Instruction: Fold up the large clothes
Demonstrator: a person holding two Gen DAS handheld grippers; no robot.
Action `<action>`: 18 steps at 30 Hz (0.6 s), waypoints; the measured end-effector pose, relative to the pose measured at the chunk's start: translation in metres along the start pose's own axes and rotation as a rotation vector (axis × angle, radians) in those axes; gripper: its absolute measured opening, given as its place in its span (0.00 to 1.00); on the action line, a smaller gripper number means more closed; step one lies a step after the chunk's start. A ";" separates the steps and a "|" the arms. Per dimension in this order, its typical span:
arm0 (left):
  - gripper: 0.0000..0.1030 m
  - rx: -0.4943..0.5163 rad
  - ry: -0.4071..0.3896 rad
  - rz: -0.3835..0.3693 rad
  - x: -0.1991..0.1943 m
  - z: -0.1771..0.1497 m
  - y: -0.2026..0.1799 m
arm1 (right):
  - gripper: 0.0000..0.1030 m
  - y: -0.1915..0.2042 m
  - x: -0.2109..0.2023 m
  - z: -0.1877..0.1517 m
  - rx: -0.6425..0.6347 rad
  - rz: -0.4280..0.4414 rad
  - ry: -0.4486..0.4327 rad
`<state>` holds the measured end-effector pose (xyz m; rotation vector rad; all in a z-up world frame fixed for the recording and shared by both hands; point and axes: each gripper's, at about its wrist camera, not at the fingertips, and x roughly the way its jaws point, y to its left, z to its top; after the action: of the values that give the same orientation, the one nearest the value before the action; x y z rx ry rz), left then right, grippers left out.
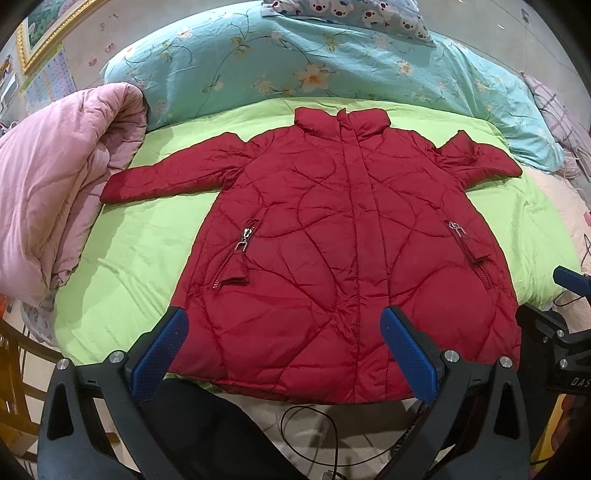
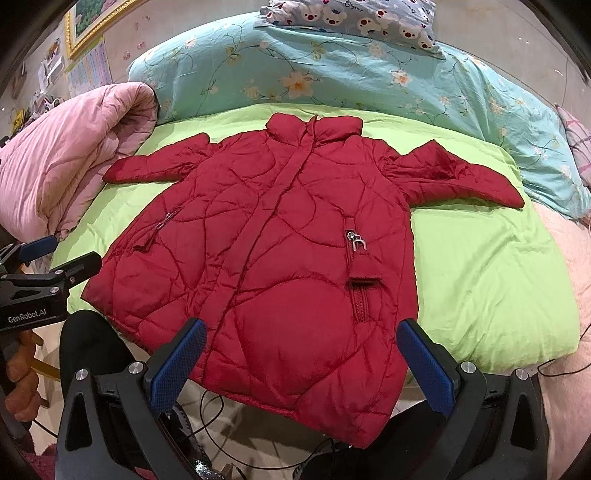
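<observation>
A red quilted jacket (image 1: 332, 236) lies flat and front up on a lime green sheet (image 1: 125, 254), collar toward the pillows, both sleeves spread out to the sides. Its hem hangs a little over the near bed edge. My left gripper (image 1: 284, 325) is open above the hem's left half, holding nothing. My right gripper (image 2: 301, 338) is open above the hem's right half of the jacket (image 2: 280, 240), also holding nothing. The right gripper (image 1: 569, 282) shows at the right edge of the left wrist view; the left gripper (image 2: 62, 254) shows at the left edge of the right wrist view.
A rolled pink quilt (image 1: 55, 184) sits left of the jacket. A turquoise floral duvet (image 1: 332, 66) and a bear-print pillow (image 1: 347, 14) lie at the head. Black cables (image 1: 310, 439) trail on the floor below the bed edge. A hand (image 2: 22, 376) holds the left gripper's handle.
</observation>
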<state>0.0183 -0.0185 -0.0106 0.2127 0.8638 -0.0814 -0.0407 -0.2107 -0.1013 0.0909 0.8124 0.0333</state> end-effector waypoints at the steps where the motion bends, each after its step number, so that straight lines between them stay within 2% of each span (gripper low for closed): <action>1: 1.00 0.001 0.002 -0.001 0.001 0.001 -0.001 | 1.00 -0.001 0.001 0.000 0.000 -0.001 -0.010; 8: 1.00 -0.005 0.016 -0.010 0.015 0.008 -0.002 | 1.00 -0.018 0.008 0.009 0.027 -0.001 0.001; 12: 1.00 -0.029 0.006 -0.035 0.025 0.015 -0.003 | 1.00 -0.045 0.020 0.019 0.094 0.018 0.008; 18: 1.00 -0.038 0.022 -0.018 0.039 0.027 -0.003 | 1.00 -0.087 0.041 0.034 0.142 -0.057 0.010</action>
<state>0.0633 -0.0262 -0.0241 0.1703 0.8889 -0.0795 0.0121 -0.2974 -0.1156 0.2013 0.8261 -0.0778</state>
